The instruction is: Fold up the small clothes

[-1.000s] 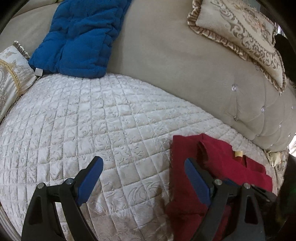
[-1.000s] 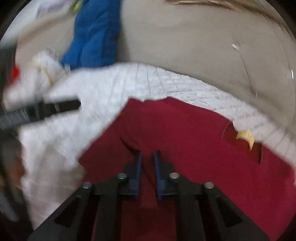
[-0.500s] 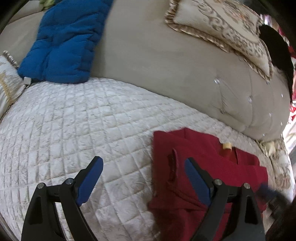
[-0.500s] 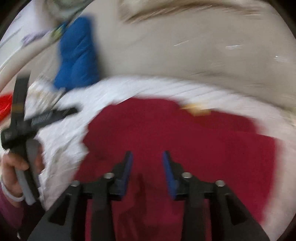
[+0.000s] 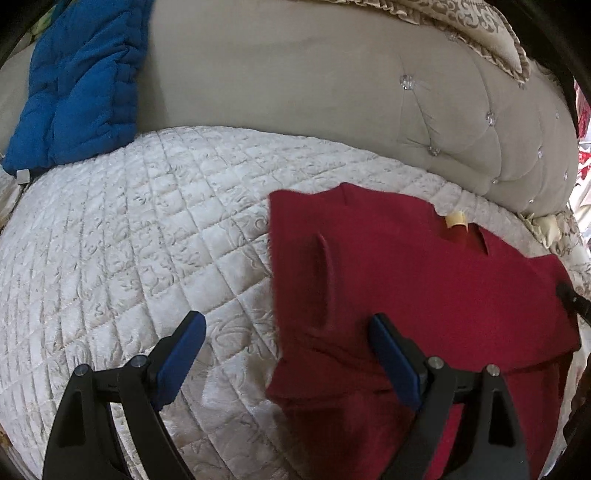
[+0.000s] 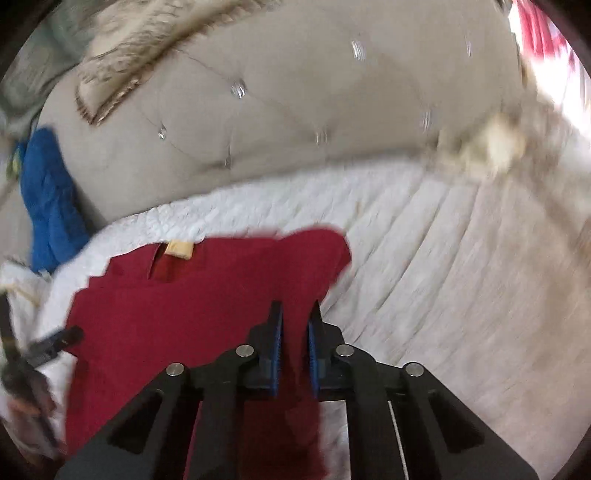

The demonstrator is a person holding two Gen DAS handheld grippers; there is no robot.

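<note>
A small dark red garment point(image 5: 424, 280) with a yellow neck label point(image 5: 455, 220) lies on the quilted cream sofa seat point(image 5: 129, 240). My left gripper point(image 5: 284, 332) is open and empty, hovering over the garment's left edge, one finger above the quilt and one above the cloth. In the right wrist view the red garment point(image 6: 192, 306) is blurred; my right gripper point(image 6: 295, 321) has its jaws nearly closed around the garment's right edge, with red cloth between the blue pads. The right gripper's tip point(image 5: 572, 301) shows at the right edge of the left wrist view.
A tufted beige sofa back point(image 5: 332, 96) rises behind the seat. A blue padded cushion point(image 5: 77, 85) leans at the back left. A patterned fringed pillow point(image 5: 491, 26) sits on top at the right. The sofa arm point(image 6: 491, 147) is at the far right.
The right gripper opened from its earlier hold, swung to the garment's right edge and closed there. The left gripper stayed open and drifted right, over the garment's left edge.
</note>
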